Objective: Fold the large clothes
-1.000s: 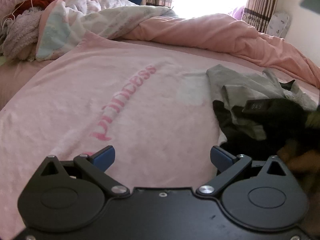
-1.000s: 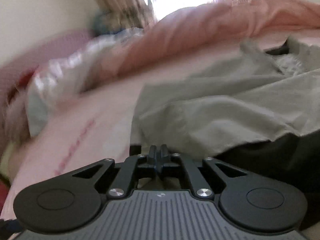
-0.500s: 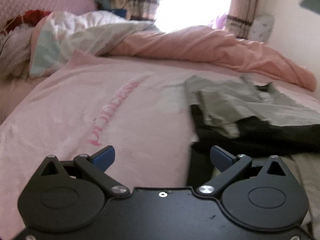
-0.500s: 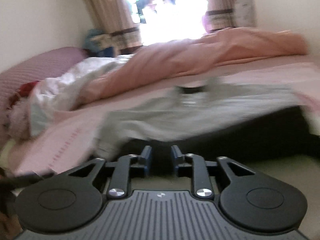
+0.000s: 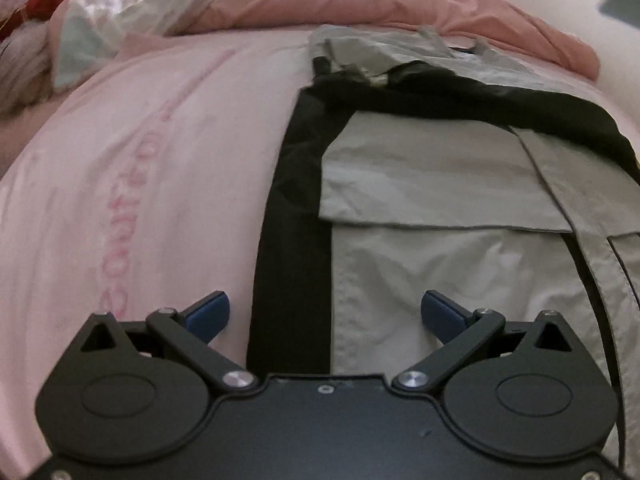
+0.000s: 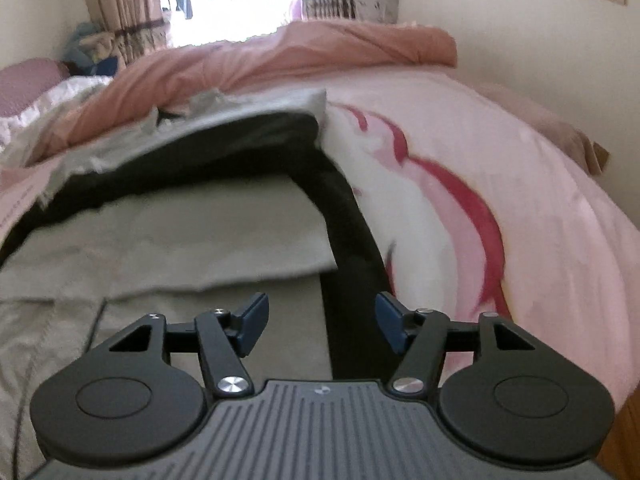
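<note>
The jacket (image 5: 440,184), grey with black side panels, lies spread flat on the pink bedspread (image 5: 140,160), its upper part already doubled down over the body so a black band crosses it near the far end. It looks laid out this way so the sides can be squared up or folded in next, which I judge to be the step at hand.

The left gripper (image 5: 325,314) hovers over the jacket's left black edge, jaws spread wide with nothing between them. The right gripper (image 6: 322,322) hangs above the opposite black edge, jaws also apart and empty; they have just been opening. Each tool seems placed at its own side so both edges can be taken at once.

Beyond the jacket, a rumpled salmon quilt (image 6: 280,56) is heaped along the far side of the bed, below the curtains (image 6: 120,0).

A second ago the right gripper was pressed shut close to bunched grey cloth, and the jacket was a crumpled heap; now it lies smoothed, and both grippers sit nearer its lower half.
</note>
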Demonstrator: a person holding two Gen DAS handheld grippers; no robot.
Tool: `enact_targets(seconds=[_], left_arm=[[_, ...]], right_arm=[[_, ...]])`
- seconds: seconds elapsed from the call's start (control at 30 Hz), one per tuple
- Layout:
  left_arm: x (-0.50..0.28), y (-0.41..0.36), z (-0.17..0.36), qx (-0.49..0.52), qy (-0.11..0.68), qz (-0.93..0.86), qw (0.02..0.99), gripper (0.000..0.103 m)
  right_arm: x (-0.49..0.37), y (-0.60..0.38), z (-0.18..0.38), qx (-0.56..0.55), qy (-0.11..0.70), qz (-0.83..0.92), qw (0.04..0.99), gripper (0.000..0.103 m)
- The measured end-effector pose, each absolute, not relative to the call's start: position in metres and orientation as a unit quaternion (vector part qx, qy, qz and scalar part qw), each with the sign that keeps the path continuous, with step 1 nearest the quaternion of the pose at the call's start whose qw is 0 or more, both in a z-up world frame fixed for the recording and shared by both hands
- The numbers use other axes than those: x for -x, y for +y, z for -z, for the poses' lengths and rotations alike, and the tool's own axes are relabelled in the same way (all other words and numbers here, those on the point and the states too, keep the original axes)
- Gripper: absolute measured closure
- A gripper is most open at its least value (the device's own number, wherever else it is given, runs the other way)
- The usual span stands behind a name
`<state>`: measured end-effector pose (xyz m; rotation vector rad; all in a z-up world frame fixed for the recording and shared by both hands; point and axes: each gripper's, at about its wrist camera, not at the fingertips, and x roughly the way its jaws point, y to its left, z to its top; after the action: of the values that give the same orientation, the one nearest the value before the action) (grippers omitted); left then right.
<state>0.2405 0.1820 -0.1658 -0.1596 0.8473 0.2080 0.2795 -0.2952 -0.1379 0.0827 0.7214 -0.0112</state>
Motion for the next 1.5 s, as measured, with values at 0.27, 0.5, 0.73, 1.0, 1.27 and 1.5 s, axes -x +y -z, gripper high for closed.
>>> enact_targets(seconds=[0.27, 0.5, 0.73, 1.0, 1.27, 1.5], left_arm=[[-0.236, 0.181, 0.160, 0.092, 0.415, -0.136, 0.895, 0.000], [-0.234, 0.162, 0.151, 0.050, 0.409, -0.136, 0.901, 0.000], [-0.230, 0.139, 0.134, 0.059, 0.389, -0.106, 0.913, 0.000], [-0.232, 0.087, 0.159, 0.031, 0.374, -0.019, 0.927, 0.000], [-0.210, 0.117, 0.183, 0.011, 0.357, -0.038, 0.933, 0.000], [-0.186, 0.149, 0.182, 0.038, 0.340, -0.091, 0.935, 0.000]], right_arm=[[-0.254, -0.283, 0.160, -0.022, 0.336, 0.005, 0.942, 0.078], [-0.239, -0.258, 0.146, -0.021, 0.291, 0.003, 0.956, 0.073], [-0.229, -0.226, 0.133, -0.051, 0.268, -0.028, 0.962, 0.072], [-0.241, -0.157, 0.163, -0.022, 0.342, -0.133, 0.930, 0.072], [-0.246, -0.255, 0.173, -0.063, 0.336, -0.054, 0.938, 0.087], [-0.235, -0.332, 0.175, -0.138, 0.336, -0.021, 0.932, 0.095]])
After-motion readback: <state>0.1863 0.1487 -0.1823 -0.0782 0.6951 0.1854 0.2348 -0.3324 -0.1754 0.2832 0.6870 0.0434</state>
